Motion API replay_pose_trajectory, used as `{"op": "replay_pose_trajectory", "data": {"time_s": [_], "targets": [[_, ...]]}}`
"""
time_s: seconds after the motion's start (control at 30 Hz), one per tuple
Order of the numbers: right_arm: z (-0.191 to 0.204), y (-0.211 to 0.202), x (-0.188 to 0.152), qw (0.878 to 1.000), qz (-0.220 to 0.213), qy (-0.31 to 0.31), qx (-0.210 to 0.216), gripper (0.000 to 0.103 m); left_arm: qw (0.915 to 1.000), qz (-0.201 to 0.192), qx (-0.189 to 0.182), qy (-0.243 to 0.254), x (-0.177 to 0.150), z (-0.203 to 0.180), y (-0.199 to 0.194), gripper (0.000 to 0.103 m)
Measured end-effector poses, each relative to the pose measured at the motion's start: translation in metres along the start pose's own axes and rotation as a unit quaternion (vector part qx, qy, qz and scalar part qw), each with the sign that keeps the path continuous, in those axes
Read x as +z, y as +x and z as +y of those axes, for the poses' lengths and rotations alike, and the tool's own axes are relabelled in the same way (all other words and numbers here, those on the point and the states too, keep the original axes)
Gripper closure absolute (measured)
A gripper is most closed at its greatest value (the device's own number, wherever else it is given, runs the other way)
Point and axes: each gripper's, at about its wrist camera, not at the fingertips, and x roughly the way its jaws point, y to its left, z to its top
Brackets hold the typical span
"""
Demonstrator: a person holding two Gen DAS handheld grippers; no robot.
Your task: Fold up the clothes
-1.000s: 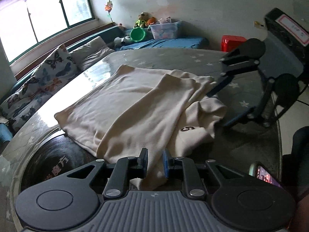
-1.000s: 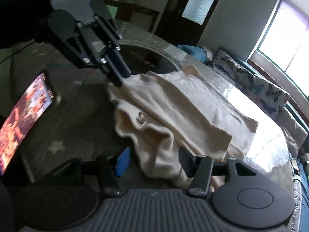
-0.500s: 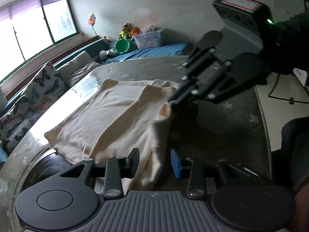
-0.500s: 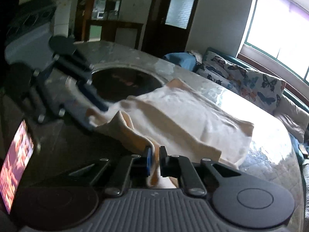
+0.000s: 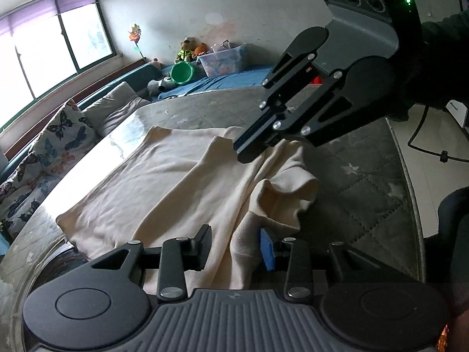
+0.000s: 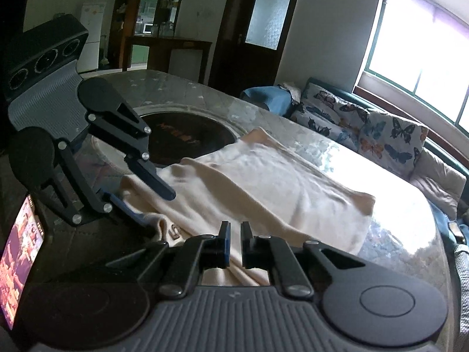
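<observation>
Clearly the cream garment (image 5: 164,182) is soft, light and limp: it sags and bunches wherever it is lifted, so edges and corners are the best places to grip it. It lies across the middle of the round table (image 5: 372,182), with one sleeve-like part crumpled at centre right of the left wrist view. The right gripper (image 6: 234,242) is pinched tight on a fold of it, lifting that edge off the table. The left gripper (image 5: 236,248) stands partly open with cloth running between its jaws; its pads do not seem to press on it. In the upper middle of the left view, a clear bin (image 5: 224,61) holds toys or oddments too small to make out, with a green bowl (image 5: 182,72) just beside it.
</observation>
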Motion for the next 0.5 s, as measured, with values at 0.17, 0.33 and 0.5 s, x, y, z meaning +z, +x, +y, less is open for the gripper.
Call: {"op": "replay_pose_trajectory", "data": {"time_s": [0.17, 0.33, 0.5], "targets": [[0.011, -0.004, -0.007, 1.000, 0.006, -0.015, 0.023, 0.072, 1.0000, 0.000, 0.005, -0.004, -0.001, 0.003, -0.002, 0.064], [0.028, 0.000, -0.016, 0.998, 0.020, -0.040, 0.052, 0.054, 0.9999, 0.000, 0.010, -0.009, -0.001, 0.004, -0.001, 0.064], [0.040, 0.013, -0.023, 0.996, 0.031, -0.057, 0.054, 0.050, 0.9999, 0.000, 0.009, -0.009, 0.000, 0.005, 0.000, 0.064]]}}
